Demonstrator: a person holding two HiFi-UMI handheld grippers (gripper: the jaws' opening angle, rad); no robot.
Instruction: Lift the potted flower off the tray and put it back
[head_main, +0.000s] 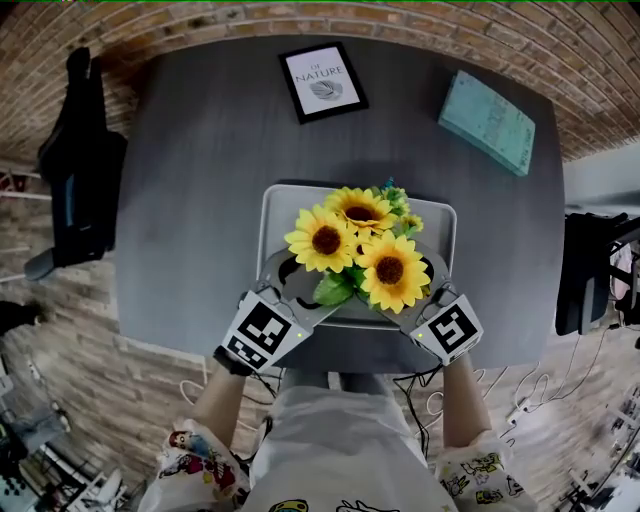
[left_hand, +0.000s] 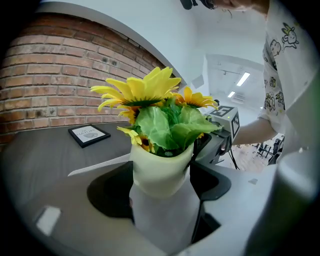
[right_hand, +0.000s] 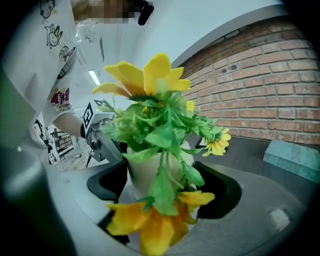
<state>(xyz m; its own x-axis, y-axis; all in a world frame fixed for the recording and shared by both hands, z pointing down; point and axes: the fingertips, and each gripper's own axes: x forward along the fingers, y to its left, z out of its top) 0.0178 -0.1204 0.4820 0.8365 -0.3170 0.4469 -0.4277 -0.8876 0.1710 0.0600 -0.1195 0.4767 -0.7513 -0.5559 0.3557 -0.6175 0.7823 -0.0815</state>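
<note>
Squarely between two hand-held tools, the potted flower (head_main: 358, 250) sits over the grey tray (head_main: 277, 215) near the 6 o'clock edge of a dark table (head_main: 190, 180). The left gripper (head_main: 300, 290) comes in from 7 o'clock of the plant and the right gripper (head_main: 420, 295) from 5 o'clock, so the pale pot (left_hand: 161, 167) lies at about 1 o'clock from the left tool and 11 o'clock from the right. Each gripper view shows the pot filling the gap between that tool's widely set jaws, the black pads against its sides: both tools grip it from opposite flanks, neither hand nearer than the other. The pot's long axis stands upright, its yellow sunflower blooms (head_main: 326, 240) fanned above and hiding the base from the head view; one bloom droops over the near side of the right tool's jaws. Whether the base touches the tray floor, no view settles. A framed print (head_main: 322, 82) lies at 12 o'clock of the tray and a teal book (head_main: 487, 122) at 2 o'clock, both well apart from it. The step in hand looks like the set-down, and it likely turns on keeping that upright axis straight over the tray, with both hands level.
</note>
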